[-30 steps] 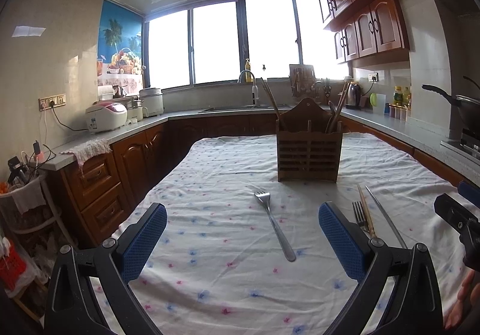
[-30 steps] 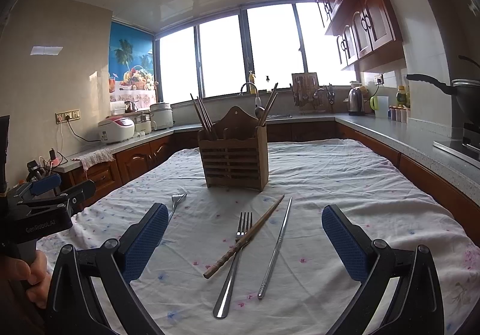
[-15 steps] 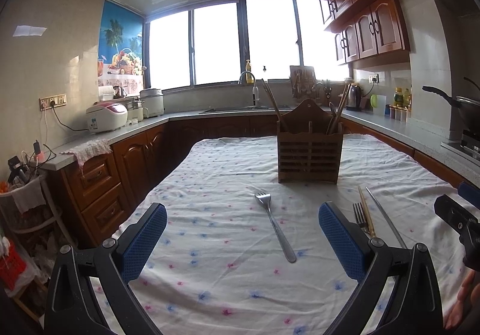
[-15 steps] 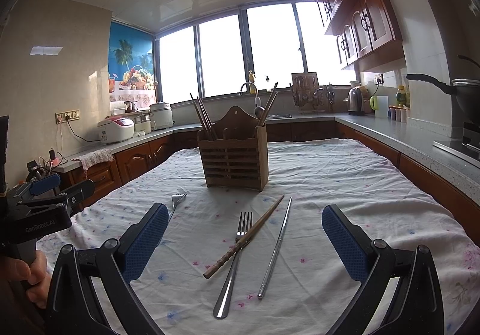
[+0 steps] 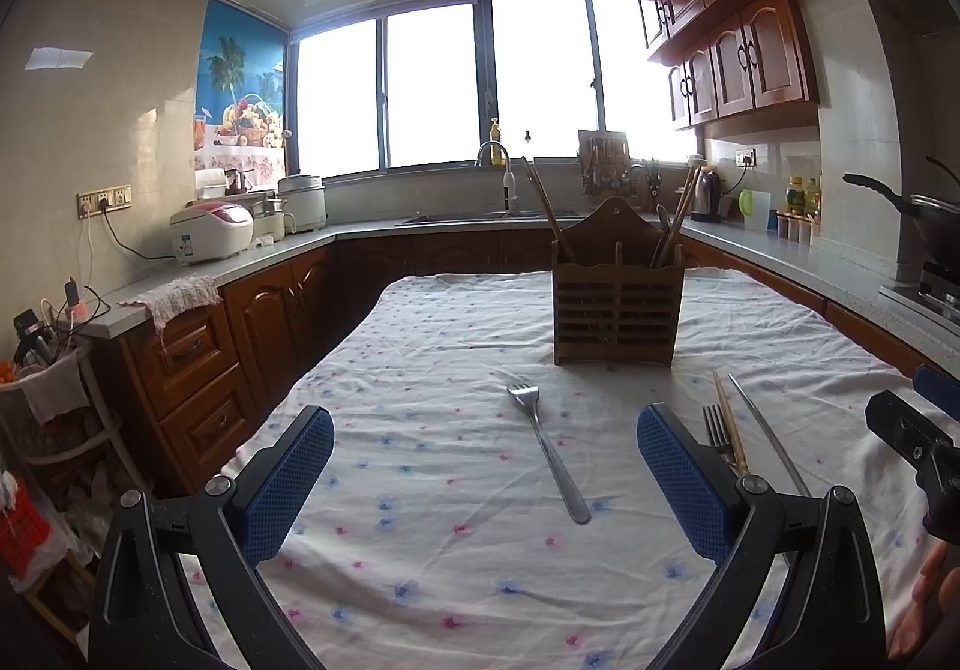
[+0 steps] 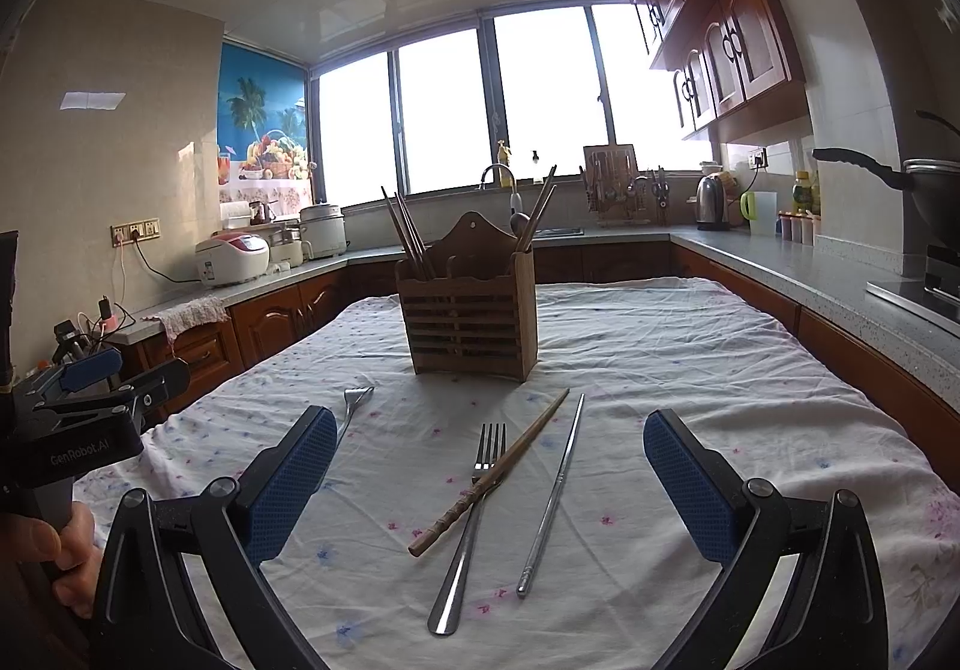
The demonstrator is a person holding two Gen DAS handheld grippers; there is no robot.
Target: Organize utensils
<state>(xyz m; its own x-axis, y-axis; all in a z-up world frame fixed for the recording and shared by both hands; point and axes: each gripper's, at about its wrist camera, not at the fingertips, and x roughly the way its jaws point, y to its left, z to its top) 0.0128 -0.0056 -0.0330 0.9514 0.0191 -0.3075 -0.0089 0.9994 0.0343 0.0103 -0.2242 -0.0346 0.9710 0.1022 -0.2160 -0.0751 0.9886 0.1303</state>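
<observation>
A wooden utensil holder (image 5: 616,310) (image 6: 471,316) stands mid-table with chopsticks and a spoon in it. In the left wrist view a steel fork (image 5: 549,454) lies between the fingers of my open, empty left gripper (image 5: 486,481). In the right wrist view a second fork (image 6: 471,526), a wooden chopstick (image 6: 489,475) lying across it and a metal chopstick (image 6: 552,496) lie between the fingers of my open, empty right gripper (image 6: 489,484). The first fork's head (image 6: 355,400) shows at left there. Both grippers hover above the cloth.
The table carries a white flowered cloth (image 5: 420,490). Kitchen counters with a rice cooker (image 5: 210,232), sink and kettle (image 6: 711,202) ring the room. A wok (image 6: 924,190) sits on the stove at right. The left gripper's body (image 6: 78,424) shows at the right wrist view's left edge.
</observation>
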